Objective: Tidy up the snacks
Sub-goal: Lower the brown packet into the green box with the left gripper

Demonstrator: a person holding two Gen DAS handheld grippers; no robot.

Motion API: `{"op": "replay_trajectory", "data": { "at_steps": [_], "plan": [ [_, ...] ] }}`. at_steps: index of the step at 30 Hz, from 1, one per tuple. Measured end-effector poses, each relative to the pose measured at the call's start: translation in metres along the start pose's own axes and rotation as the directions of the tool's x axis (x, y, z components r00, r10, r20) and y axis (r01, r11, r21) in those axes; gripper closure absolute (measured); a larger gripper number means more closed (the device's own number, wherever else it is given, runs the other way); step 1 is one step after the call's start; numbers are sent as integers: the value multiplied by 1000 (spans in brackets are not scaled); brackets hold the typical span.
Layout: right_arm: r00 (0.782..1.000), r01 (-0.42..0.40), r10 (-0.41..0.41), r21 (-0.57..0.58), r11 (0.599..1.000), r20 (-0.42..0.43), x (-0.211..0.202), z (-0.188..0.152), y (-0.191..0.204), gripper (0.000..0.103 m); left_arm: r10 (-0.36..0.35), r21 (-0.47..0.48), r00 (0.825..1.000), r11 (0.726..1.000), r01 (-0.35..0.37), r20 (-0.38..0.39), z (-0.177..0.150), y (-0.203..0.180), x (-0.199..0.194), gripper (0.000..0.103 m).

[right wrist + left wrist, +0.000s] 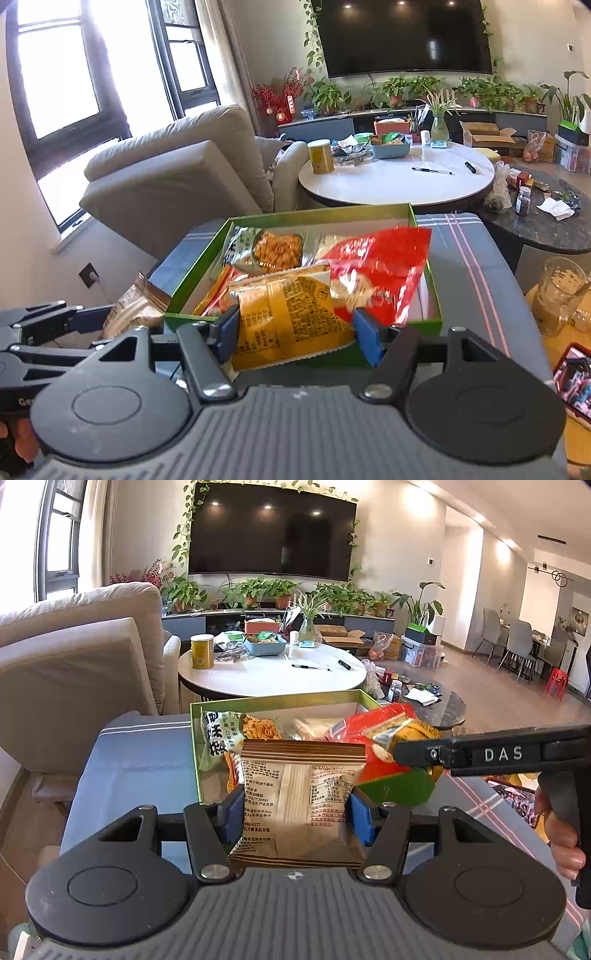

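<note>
A green box [280,698] [317,213] of snack packets sits on a blue cloth-covered stand. My left gripper [295,808] is shut on a brown snack packet [299,797], held upright just in front of the box's near edge; the packet also shows in the right wrist view [135,306]. My right gripper [295,328] is shut on a yellow snack packet [288,317], held over the box's near wall. In the box lie a red bag [384,266] [369,723] and a silver packet with orange crackers [273,247] [236,731].
A beige sofa [74,657] stands left. A white round table [273,672] with a yellow can [202,651], a blue basket and pens lies behind the box. A dark side table [543,225] is at right, with a glass jar [557,291] and a phone [576,384] nearer.
</note>
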State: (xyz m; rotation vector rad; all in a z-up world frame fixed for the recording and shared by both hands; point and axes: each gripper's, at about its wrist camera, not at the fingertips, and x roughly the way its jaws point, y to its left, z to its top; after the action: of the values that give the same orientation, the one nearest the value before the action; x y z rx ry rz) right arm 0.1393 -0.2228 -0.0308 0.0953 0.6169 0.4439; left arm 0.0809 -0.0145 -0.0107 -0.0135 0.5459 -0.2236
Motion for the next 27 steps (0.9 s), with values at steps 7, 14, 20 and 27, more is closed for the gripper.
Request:
{"op": "replay_trajectory", "data": {
  "at_steps": [7,14,20,27],
  "plan": [
    [999,-11,9,40,999,43,16,26,-10,18,6,-2,1000,1000,-6,18,27,0,26,49],
    [998,-19,16,58,998,55,30,44,-17,18,-15,-15,1000,1000,15,-14,48,4,64,49],
    [999,-2,-3,84,996,51,46,49,-23,18,-24,-33,999,999,23,-41,56,8,98,49],
    [1000,7,-11,133,991,25,65,50,-33,18,-40,-71,998,997,37,-46,61,13,134,49]
  ]
}}
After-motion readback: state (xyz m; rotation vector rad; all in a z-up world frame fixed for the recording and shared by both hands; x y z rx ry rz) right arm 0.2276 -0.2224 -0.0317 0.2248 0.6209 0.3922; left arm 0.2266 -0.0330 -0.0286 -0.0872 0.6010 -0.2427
